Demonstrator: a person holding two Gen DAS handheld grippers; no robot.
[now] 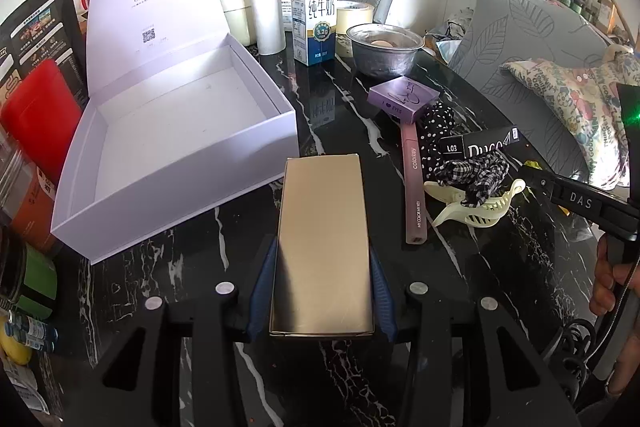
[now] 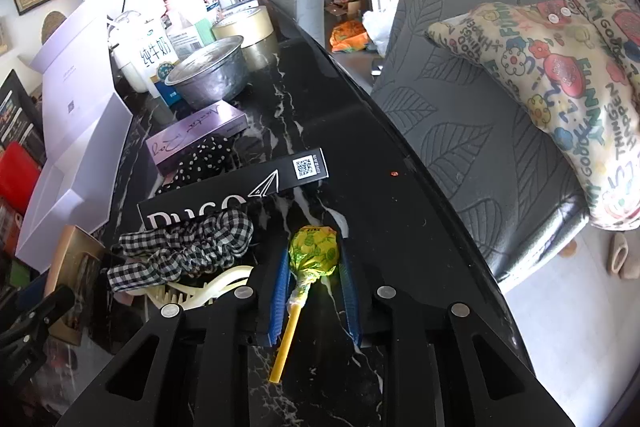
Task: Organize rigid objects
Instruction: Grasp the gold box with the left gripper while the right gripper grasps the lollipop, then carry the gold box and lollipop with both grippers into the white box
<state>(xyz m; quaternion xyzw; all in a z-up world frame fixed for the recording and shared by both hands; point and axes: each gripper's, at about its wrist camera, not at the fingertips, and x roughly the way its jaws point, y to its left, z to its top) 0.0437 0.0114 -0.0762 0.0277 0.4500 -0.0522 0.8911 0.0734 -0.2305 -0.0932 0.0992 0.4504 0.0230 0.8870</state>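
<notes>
My left gripper (image 1: 322,303) has its jaws part-way closed on the gold box (image 1: 322,247): both blue pads press flat against its long sides, and the box juts forward from them, tilted over the black marble table (image 1: 340,379). Just ahead and toward the table's left side sits the white gift box (image 1: 176,155), lid up and tray bare, its near corner just beyond the gold box's far end.

My right gripper (image 2: 314,291) has narrowed its jaws around the lollipop (image 2: 314,259). No earlier view is on hand, so I only say how they stand: the blue pads flank the green-yellow wrapped head closely on both sides. I cannot tell whether the pads truly press the wrapper or stand a hair off it. The yellow stick runs back between the jaws and lies on the table.

Beside the lollipop, toward the middle of the table, lie the checked scrunchie (image 2: 184,251), the cream hair claw (image 2: 192,293) and the black Duco box (image 2: 236,187). Farther along are the purple box (image 2: 192,141) and the metal bowl (image 2: 210,75), near the table's far edge.
</notes>
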